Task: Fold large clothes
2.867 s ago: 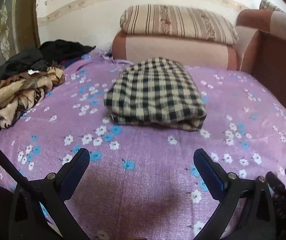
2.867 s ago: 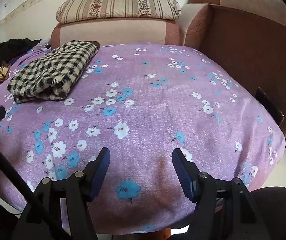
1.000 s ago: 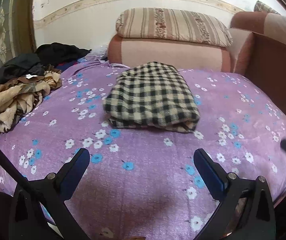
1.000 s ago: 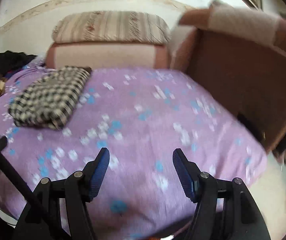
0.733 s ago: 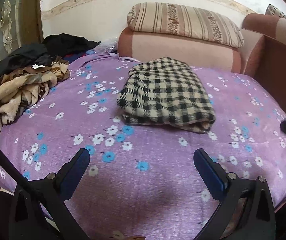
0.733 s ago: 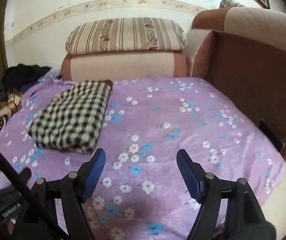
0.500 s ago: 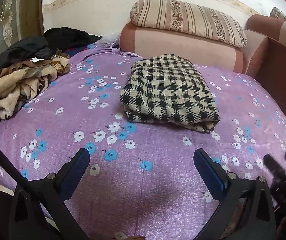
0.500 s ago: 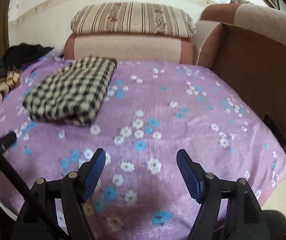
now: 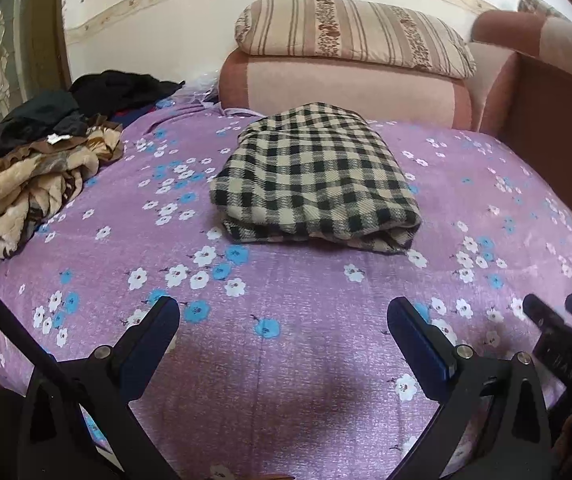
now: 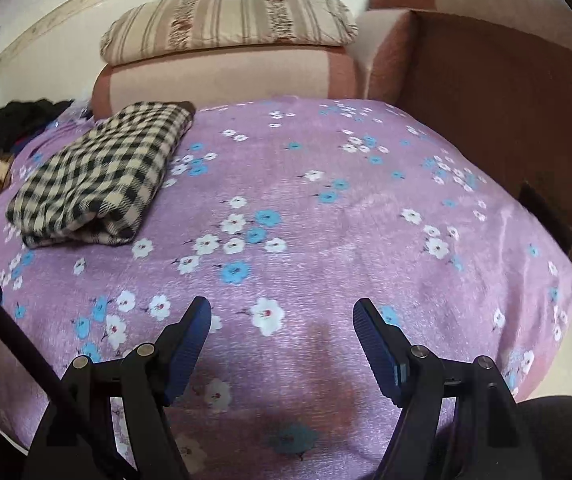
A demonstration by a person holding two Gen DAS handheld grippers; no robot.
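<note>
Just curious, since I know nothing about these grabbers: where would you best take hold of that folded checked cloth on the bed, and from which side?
Probably at the thick rolled edge of the checked cloth nearest the camera, coming in low over the purple bedspread. The layers bunch there, so the fingers could pinch them together.

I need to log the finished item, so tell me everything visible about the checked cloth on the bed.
The checked cloth is black-and-cream plaid, apparently a thick woven fabric, folded into a neat rectangular bundle with layered edges showing at its near end. It lies flat on the purple floral bedspread, toward the cushions. No gripper touches it.
</note>
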